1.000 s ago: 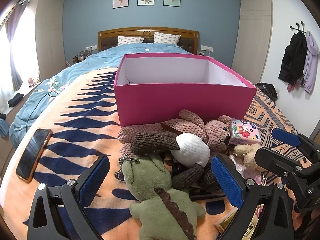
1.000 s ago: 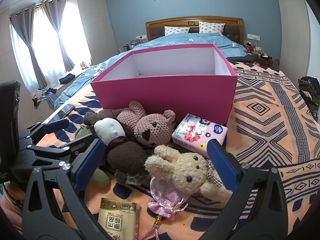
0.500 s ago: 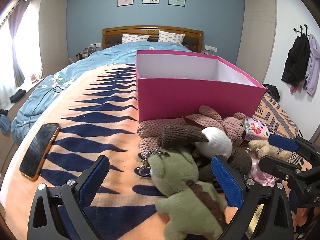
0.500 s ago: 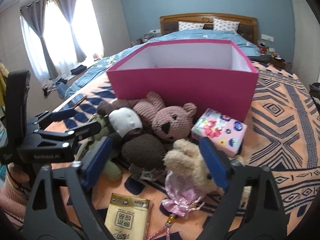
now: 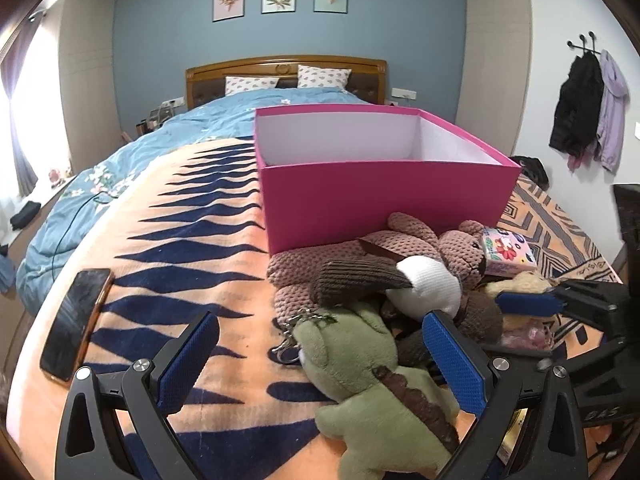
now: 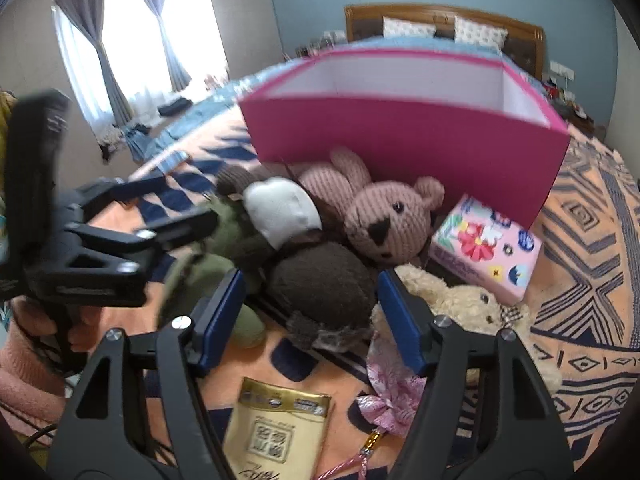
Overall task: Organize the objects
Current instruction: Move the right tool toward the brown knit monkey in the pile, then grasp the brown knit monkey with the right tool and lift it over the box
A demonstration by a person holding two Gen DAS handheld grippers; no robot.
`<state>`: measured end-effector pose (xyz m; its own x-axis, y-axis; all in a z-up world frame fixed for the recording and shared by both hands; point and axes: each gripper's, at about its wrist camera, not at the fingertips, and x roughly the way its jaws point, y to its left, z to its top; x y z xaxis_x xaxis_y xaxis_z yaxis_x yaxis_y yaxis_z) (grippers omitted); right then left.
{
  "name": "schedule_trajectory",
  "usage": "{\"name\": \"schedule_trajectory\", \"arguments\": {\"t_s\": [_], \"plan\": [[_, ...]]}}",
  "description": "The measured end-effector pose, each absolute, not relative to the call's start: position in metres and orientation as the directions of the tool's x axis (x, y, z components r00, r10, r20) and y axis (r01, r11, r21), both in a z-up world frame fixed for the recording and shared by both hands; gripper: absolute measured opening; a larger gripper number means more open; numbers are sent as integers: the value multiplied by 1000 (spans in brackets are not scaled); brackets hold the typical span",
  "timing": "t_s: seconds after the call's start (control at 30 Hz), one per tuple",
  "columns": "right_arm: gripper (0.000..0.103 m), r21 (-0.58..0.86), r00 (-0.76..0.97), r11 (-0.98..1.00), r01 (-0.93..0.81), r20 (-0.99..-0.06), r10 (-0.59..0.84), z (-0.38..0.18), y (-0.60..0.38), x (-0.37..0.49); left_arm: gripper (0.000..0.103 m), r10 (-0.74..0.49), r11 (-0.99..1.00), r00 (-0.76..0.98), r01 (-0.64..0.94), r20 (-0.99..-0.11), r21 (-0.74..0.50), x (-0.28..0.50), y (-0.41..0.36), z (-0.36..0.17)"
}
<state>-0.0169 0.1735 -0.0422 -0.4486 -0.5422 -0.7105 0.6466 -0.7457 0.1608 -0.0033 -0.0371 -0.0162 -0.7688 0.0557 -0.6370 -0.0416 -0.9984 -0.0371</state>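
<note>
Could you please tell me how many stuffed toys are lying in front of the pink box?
4: pink knitted bear against the box, brown-and-white toy before it, green dinosaur nearest the left gripper, cream bear by the tissue pack. Others may hide underneath.

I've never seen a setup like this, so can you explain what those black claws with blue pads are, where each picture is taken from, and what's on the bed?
The claws are two hand-held grippers, each with a camera looking along its two fingers. One picture comes from the left gripper, the other from the right gripper.

On the patterned blanket stands a pink box, open on top. In front of it lies a heap of soft toys: a pink knitted bear, a dark brown toy, a green dinosaur and a cream bunny. Beside them are a flowered tissue pack, a gold packet and a phone.

Nothing is held yet. The left gripper is open; the right gripper's jaws have just been closing around the dark brown toy.
</note>
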Motion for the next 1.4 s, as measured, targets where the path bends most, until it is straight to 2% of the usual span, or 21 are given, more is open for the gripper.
{"name": "schedule_trajectory", "arguments": {"t_s": [0.23, 0.27, 0.37, 0.57, 0.67, 0.73, 0.97, 1.03, 1.17, 1.4], "plan": [[66, 137, -452, -749, 649, -722, -524, -59, 162, -27, 103, 73, -997, -761, -76, -645, -23, -7, -35, -18], [59, 128, -454, -742, 658, -719, -527, -60, 161, -25, 103, 72, -997, -760, -80, -646, -17, -7, -35, -18], [56, 136, -446, -732, 668, -714, -540, -57, 164, -25, 103, 76, -995, -764, -95, -641, -5, -5, -34, -15], [55, 92, -486, -712, 696, -669, -562, -24, 178, -13, 103, 198, -978, -774, -197, -602, -69, -2, -37, 6], [55, 43, -516, -710, 703, -657, -550, -7, 183, -11, 102, 232, -968, -792, -242, -565, -60, -1, -34, 24], [56, 4, -538, -703, 711, -641, -548, 5, 184, -10, 97, 254, -962, -794, -266, -552, -59, -4, -33, 33], [56, -158, -603, -654, 739, -586, -540, 38, 176, -8, 72, 322, -931, -791, -364, -521, -24, -21, -22, 66], [56, -215, -629, -642, 736, -569, -530, 46, 172, -13, 71, 316, -931, -798, -365, -514, -6, -29, -20, 73], [56, -275, -648, -617, 738, -545, -532, 63, 169, -32, 56, 308, -934, -790, -357, -530, -10, -54, -22, 82], [56, -351, -654, -568, 745, -554, -516, 66, 152, -76, 55, 304, -938, -762, -344, -572, -39, -99, -32, 81]]}}
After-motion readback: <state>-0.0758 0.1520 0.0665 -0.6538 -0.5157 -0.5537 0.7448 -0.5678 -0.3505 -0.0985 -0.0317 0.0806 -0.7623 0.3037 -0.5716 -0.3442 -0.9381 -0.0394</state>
